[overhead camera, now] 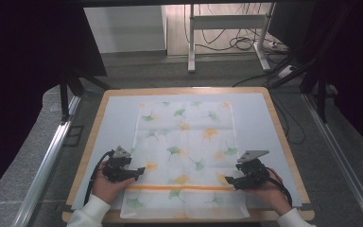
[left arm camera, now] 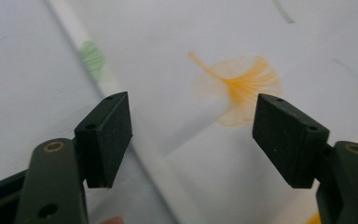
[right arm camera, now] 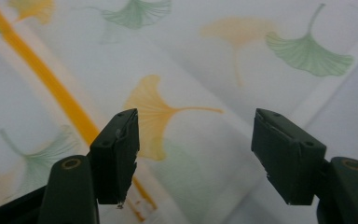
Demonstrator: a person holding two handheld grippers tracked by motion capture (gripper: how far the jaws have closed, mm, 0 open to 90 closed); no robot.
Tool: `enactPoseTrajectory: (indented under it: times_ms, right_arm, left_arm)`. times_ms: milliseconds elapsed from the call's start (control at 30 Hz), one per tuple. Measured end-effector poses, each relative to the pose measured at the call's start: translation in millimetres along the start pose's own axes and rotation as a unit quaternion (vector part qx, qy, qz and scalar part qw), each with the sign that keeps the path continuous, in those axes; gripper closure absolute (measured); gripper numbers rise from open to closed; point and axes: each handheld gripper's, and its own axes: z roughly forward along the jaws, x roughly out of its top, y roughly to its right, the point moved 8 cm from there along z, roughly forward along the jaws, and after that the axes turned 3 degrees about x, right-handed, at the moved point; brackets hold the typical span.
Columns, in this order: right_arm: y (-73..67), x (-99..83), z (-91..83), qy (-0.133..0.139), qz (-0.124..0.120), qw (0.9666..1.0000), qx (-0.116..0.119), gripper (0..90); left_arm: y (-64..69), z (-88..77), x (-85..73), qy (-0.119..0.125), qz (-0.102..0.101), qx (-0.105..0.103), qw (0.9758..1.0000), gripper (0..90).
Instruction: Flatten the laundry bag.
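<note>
A thin white cloth printed with green and orange ginkgo leaves [overhead camera: 186,156] lies flat on the pale mat of the wooden-rimmed table [overhead camera: 276,123], its near edge folded up along an orange stripe [overhead camera: 179,187]. The left gripper [overhead camera: 139,171] hovers at the cloth's left edge and the right gripper [overhead camera: 220,178] at its right edge, both with jaws apart and nothing between them. It looks like the start of a fold: each pair of jaws must next dip and pinch a side edge. Whether the pads [left arm camera: 107,135] touch the fabric is hard to tell; the cloth's near corners are partly hidden by the hands.
</note>
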Motion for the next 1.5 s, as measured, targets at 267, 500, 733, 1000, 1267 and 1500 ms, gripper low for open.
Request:
enactPoseTrajectory:
  times_ms: [267, 500, 733, 1000, 1267, 1500]
  right_arm:
    - [18.9, 0.0, 3.9, -0.002, 0.015, 0.9997, -0.022, 32.1]
    - [27.0, 5.1, 13.8, -0.010, 0.022, 0.9994, -0.025, 32.5]
    - [26.0, 15.9, 25.9, -0.018, 0.006, 0.9987, -0.047, 51.3]
    - [41.4, 13.5, 23.7, -0.024, 0.054, 0.9949, -0.082, 34.4]
    - [42.5, 16.0, 24.8, -0.021, 0.051, 0.9951, -0.081, 43.7]
    - [42.5, 18.7, 25.5, -0.020, 0.046, 0.9952, -0.084, 55.0]
  left_arm:
    - [-16.6, 4.2, -5.1, -0.019, -0.029, 0.026, 0.9991, 24.7]
    - [-9.5, 7.8, -0.6, -0.021, -0.003, 0.034, 0.9992, 32.1]
    - [2.0, 8.7, 5.3, -0.026, 0.032, 0.020, 0.9990, 66.5]
    - [1.4, 9.2, 6.2, -0.023, 0.029, 0.020, 0.9991, 68.1]
    - [-6.1, 9.6, 5.4, -0.023, 0.003, 0.045, 0.9987, 44.6]
    - [-8.8, 10.7, 5.0, -0.026, -0.014, 0.040, 0.9987, 42.7]
